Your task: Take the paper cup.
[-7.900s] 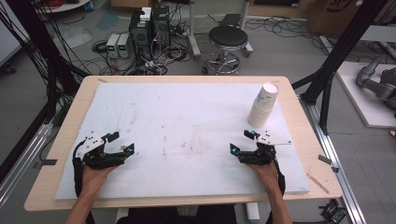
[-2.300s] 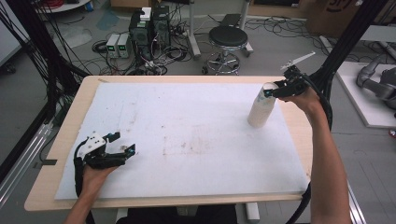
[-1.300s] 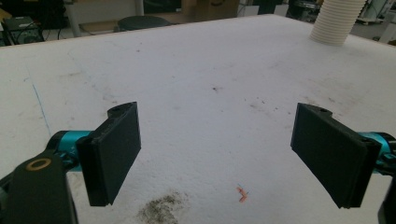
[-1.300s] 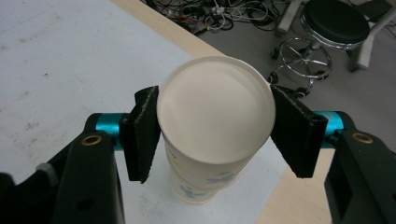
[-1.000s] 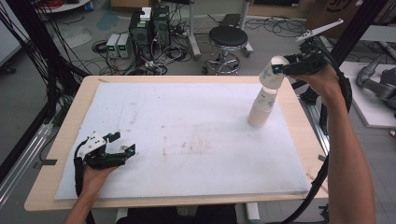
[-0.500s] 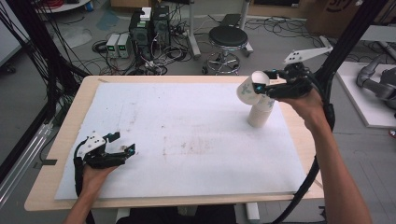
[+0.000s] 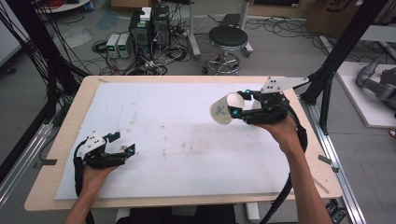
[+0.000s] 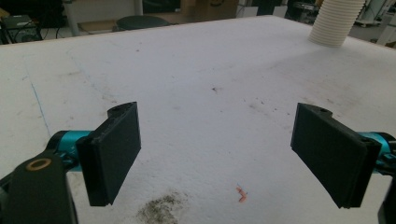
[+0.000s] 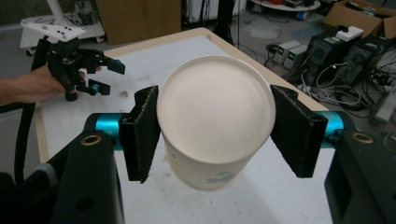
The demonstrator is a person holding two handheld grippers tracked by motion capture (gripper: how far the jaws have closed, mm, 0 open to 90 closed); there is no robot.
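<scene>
Right hand-held gripper [image 9: 212, 135] clamped on a white paper cup [image 9: 212, 119] lifted above the bench [image 7: 187, 140], left hand-held gripper [image 8: 219, 154] wide open, empty, resting on bench

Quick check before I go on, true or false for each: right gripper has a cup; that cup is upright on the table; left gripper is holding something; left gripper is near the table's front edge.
1. The right gripper is shut on a paper cup. True.
2. The cup stands upright on the table. False: it is held tipped on its side above it.
3. The left gripper holds something. False: its jaws stand open with nothing between them.
4. The left gripper sits near the table's front edge. True.
</scene>
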